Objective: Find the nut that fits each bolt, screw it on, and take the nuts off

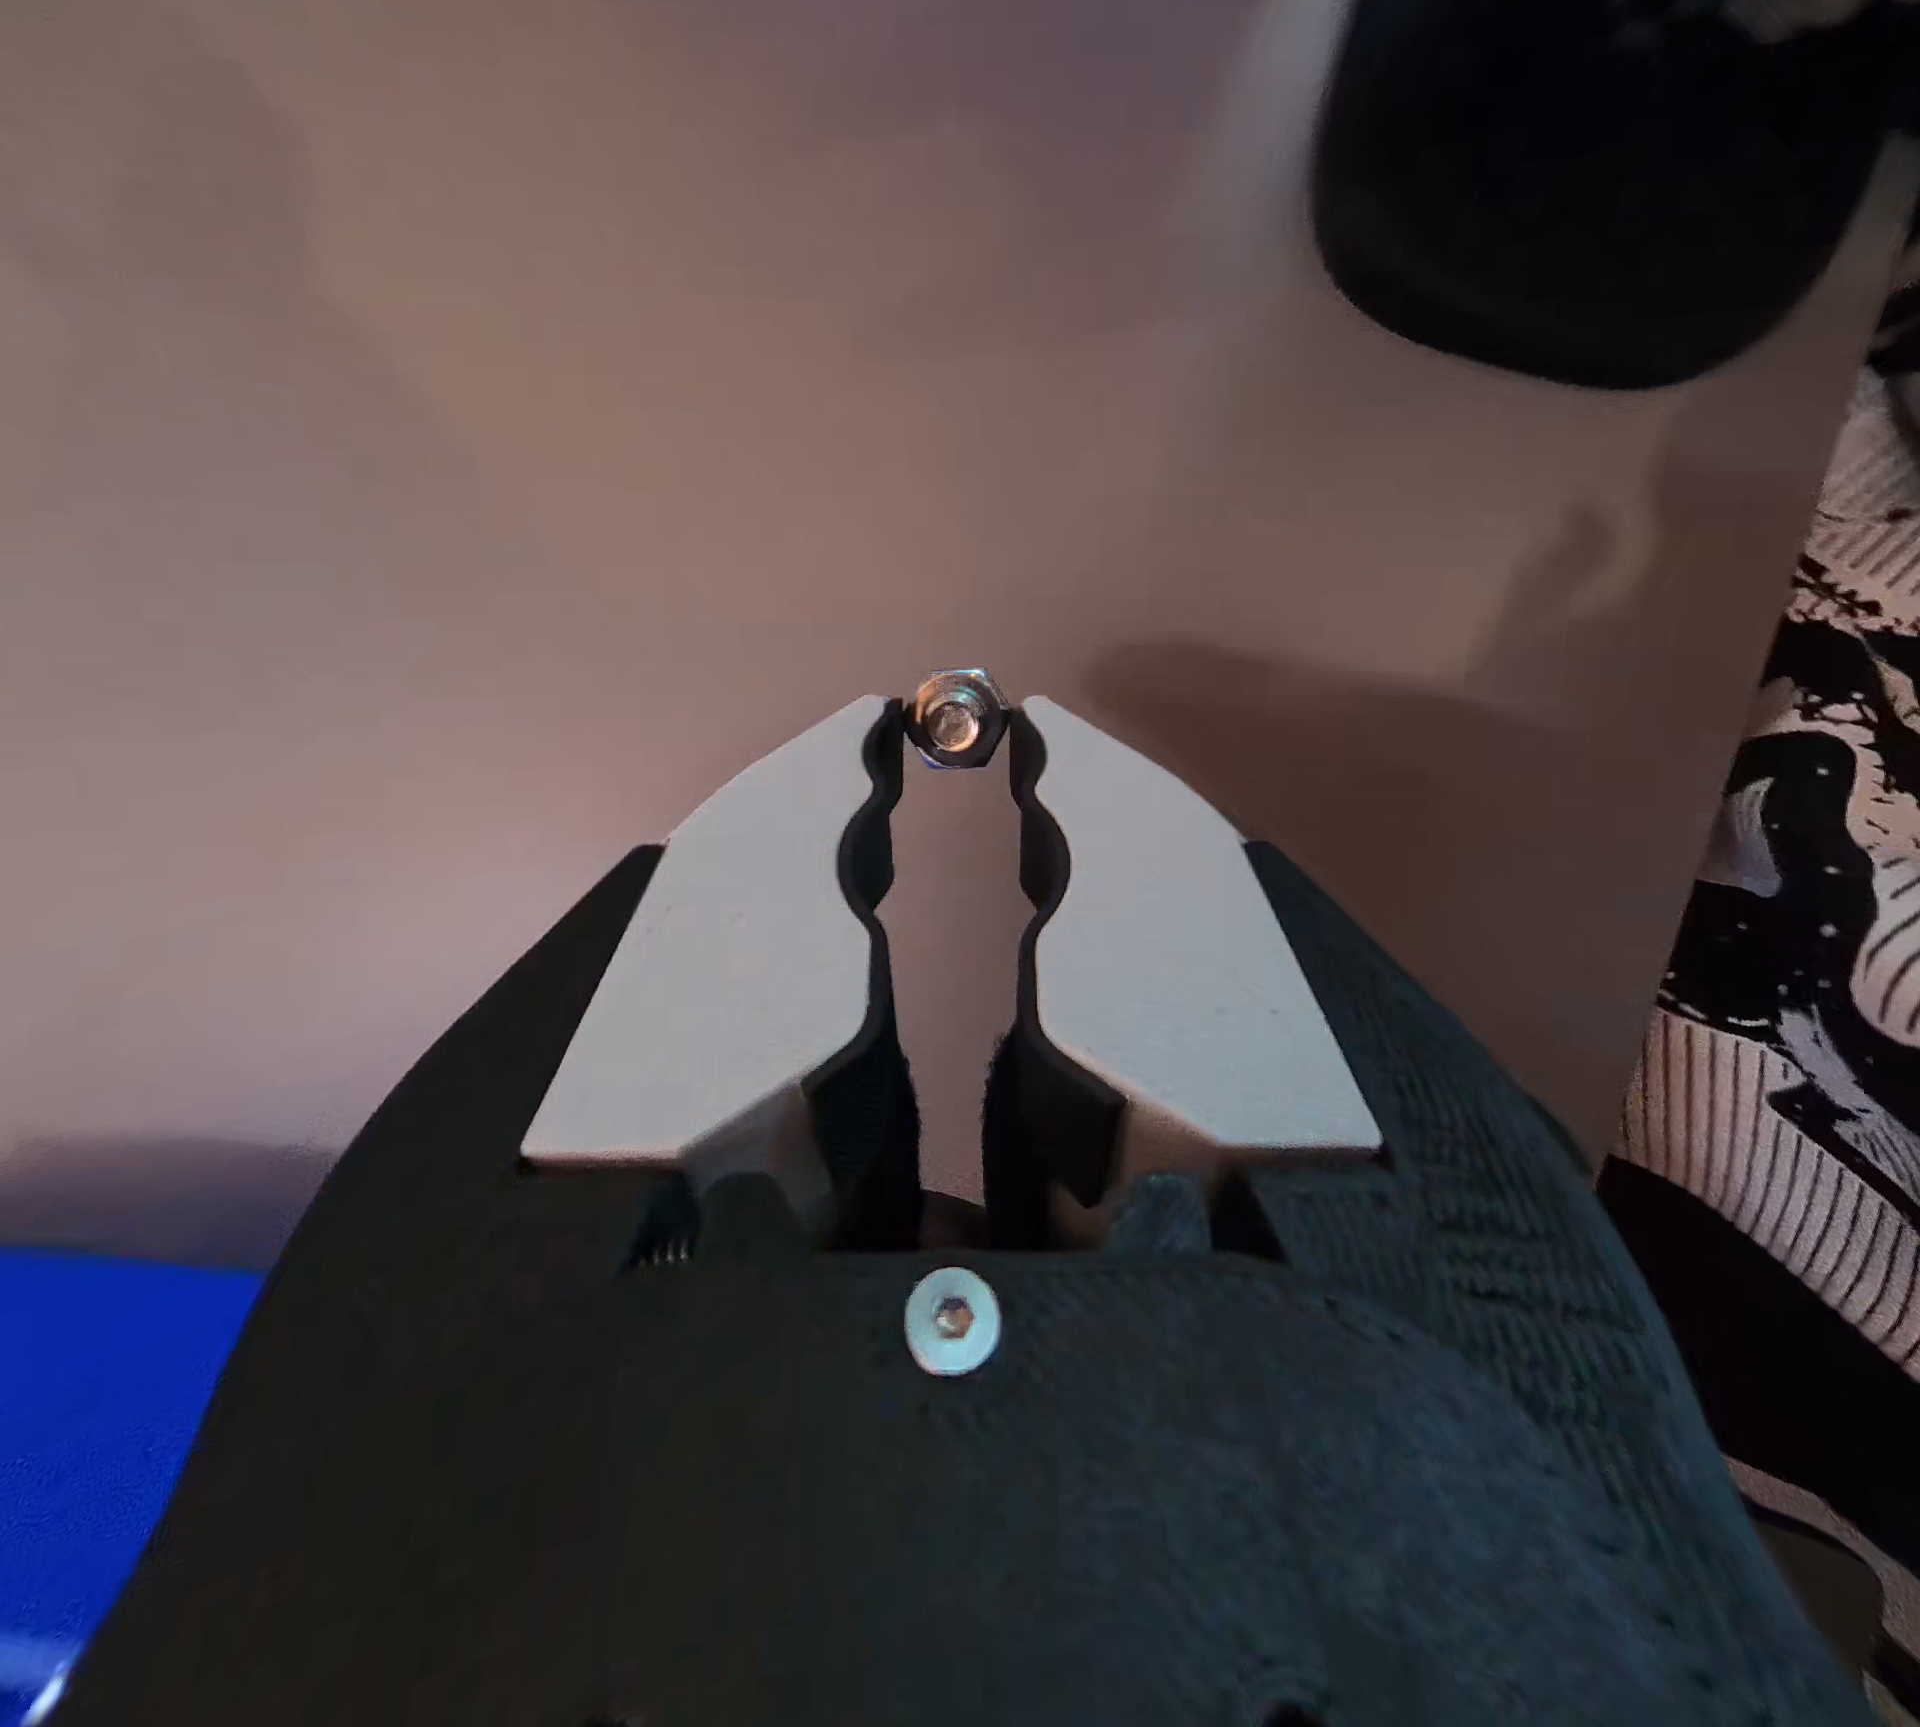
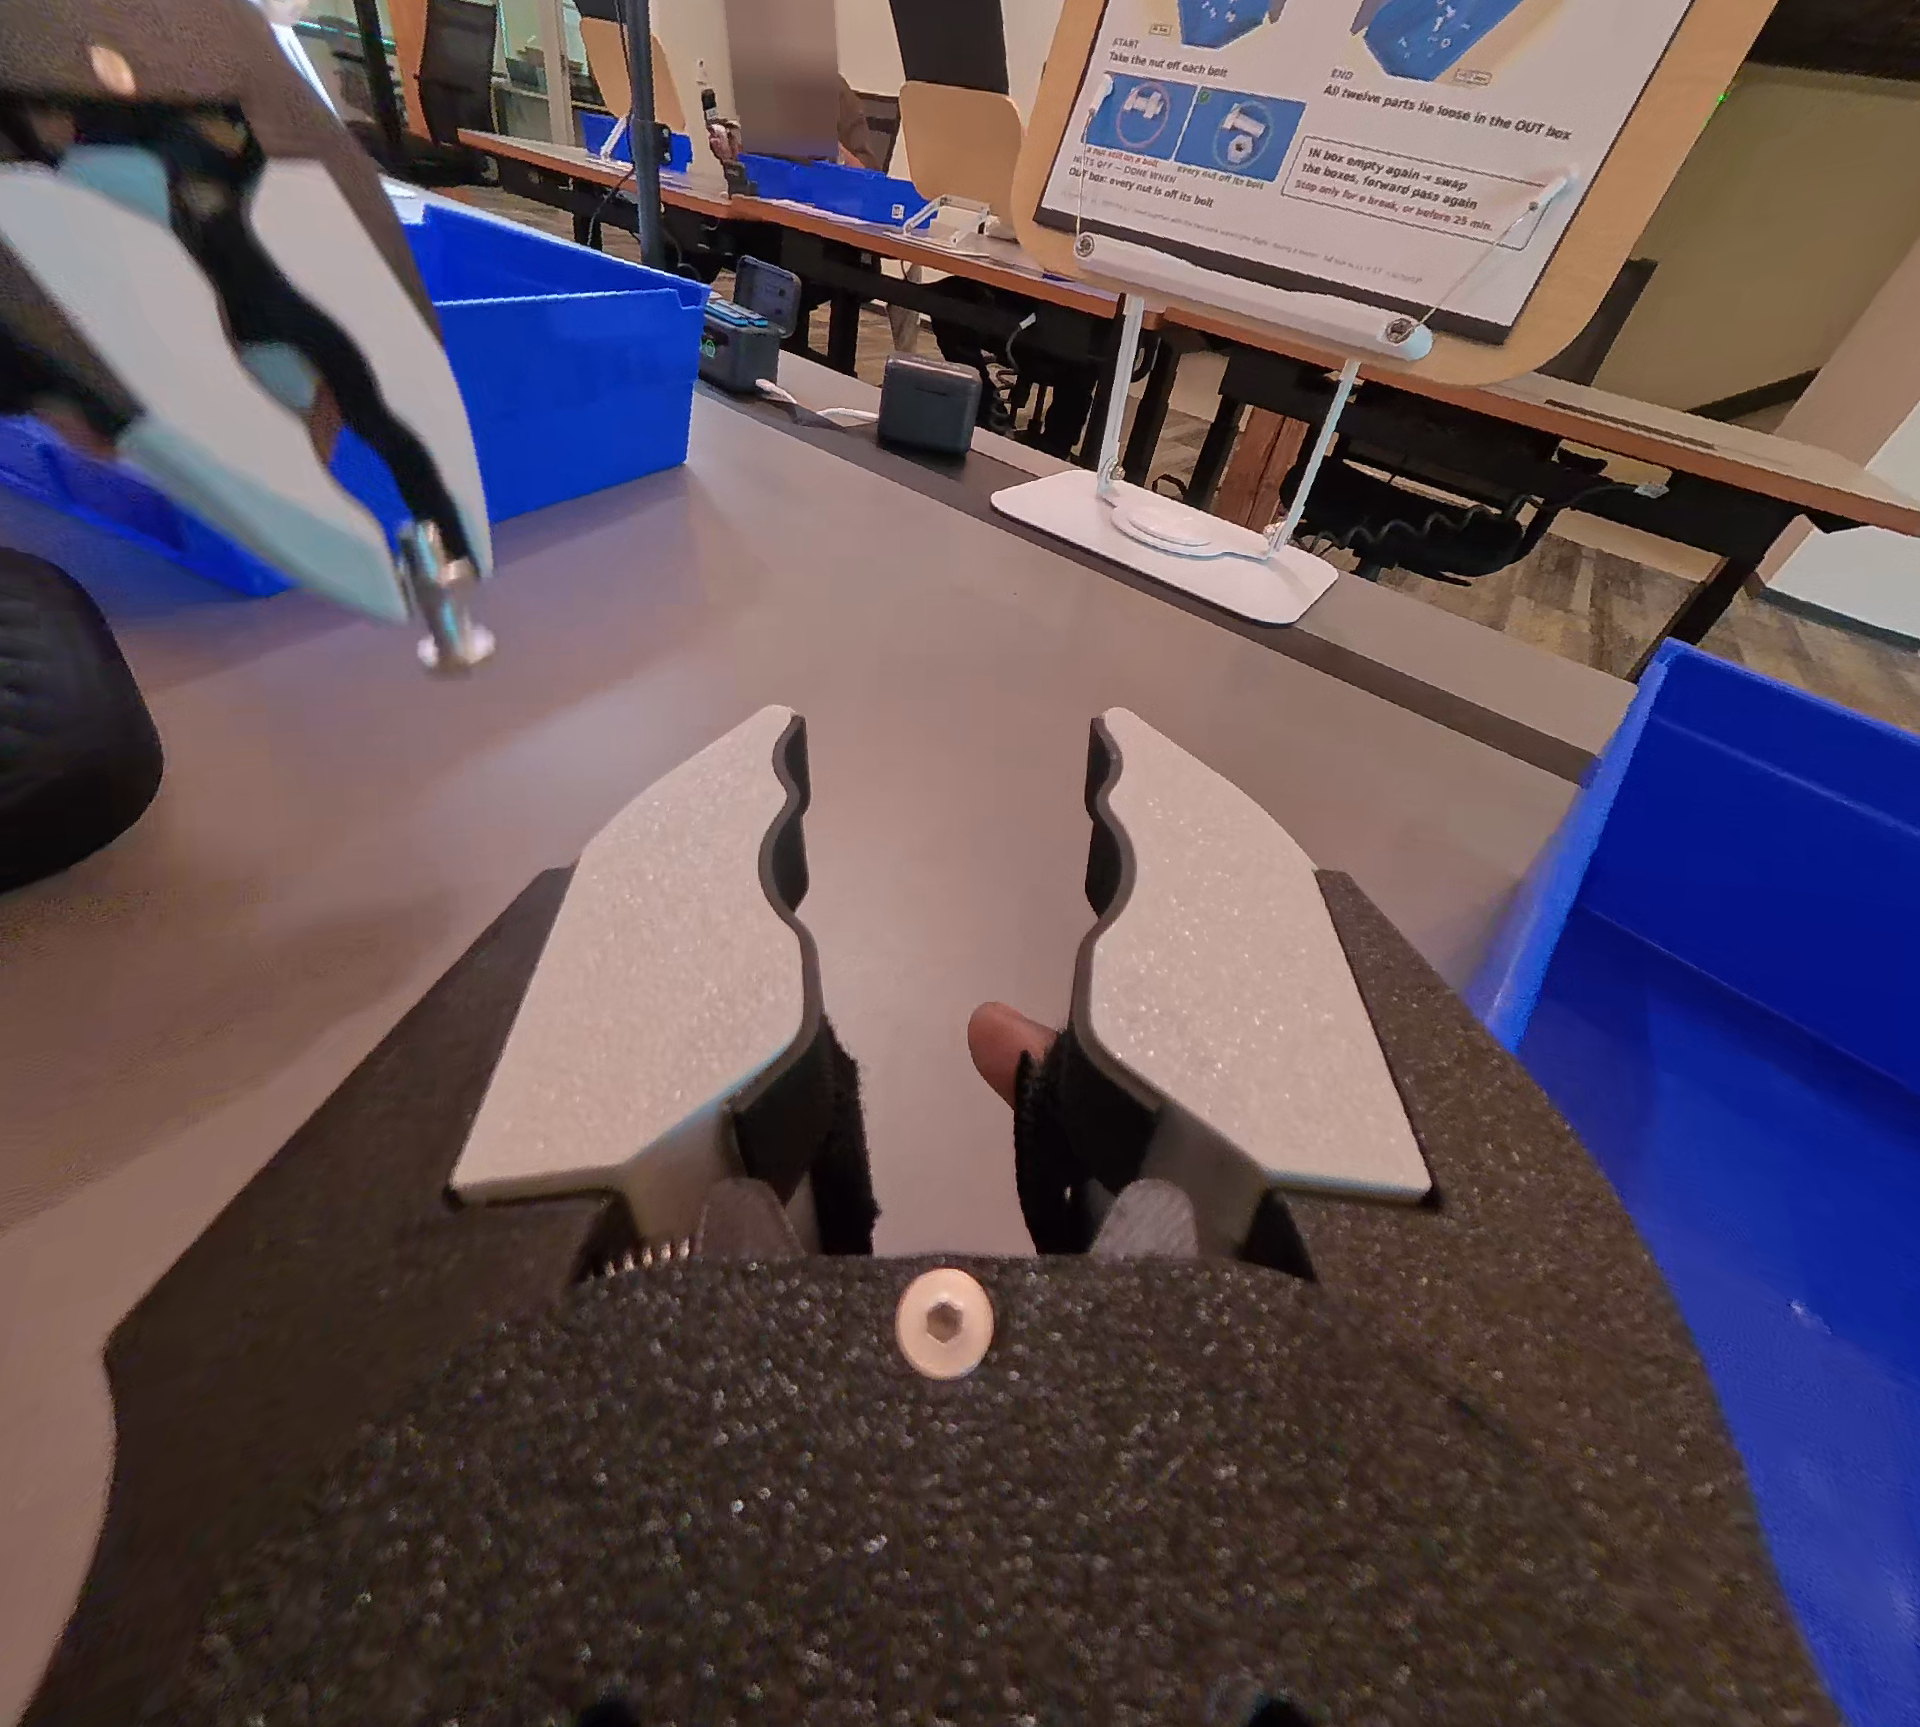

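The bolt (image 1: 952, 725), a nut (image 1: 971, 676) on it, sits clamped at the left gripper (image 1: 954, 721) tips, both pads pressing, above the grey tabletop (image 2: 935, 597). In the right view it hangs at 10 o'clock. The right gripper (image 2: 945, 747) gapes empty. Blue bins (image 2: 582, 368) stand at 11 and 3 o'clock.

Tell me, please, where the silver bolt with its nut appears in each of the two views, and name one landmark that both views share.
Left wrist view: the bolt with its nut sits at centre, seen end-on, clamped between the left gripper fingertips.
Right wrist view: the bolt is at the left edge, hanging head-down from that gripper's tips.
Shared landmark: the grey table behind it.
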Demonstrator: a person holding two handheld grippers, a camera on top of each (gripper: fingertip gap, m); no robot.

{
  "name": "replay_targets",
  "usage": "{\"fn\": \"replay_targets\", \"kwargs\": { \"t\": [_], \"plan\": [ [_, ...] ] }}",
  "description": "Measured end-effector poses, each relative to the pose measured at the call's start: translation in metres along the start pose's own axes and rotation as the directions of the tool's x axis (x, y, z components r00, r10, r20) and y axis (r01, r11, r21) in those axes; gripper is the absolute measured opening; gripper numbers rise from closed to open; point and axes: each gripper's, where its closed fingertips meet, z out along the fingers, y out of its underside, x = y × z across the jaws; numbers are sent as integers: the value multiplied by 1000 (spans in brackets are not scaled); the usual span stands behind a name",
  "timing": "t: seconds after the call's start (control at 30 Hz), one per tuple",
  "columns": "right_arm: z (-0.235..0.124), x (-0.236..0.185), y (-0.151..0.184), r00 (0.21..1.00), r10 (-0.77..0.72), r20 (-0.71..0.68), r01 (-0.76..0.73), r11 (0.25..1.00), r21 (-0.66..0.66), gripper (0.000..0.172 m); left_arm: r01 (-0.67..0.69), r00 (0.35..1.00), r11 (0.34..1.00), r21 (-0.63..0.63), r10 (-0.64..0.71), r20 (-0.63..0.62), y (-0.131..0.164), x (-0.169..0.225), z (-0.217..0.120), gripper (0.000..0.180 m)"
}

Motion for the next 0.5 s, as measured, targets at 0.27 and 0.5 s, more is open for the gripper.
{"fn": "replay_targets", "kwargs": {
  "t": [0.27, 0.5],
  "plan": [
    [1, -4, 2, 1000, -20, 19, 20, 1000, -16, 51, -62, 997, 994, -85, 58, -47, 9, 32, 45, 20],
    [5, -21, 8, 991, -61, 122, 69, 995, -70, 49, -70, 996, 994, -89, 64, -63, 12, 39, 53, 20]
  ]
}}
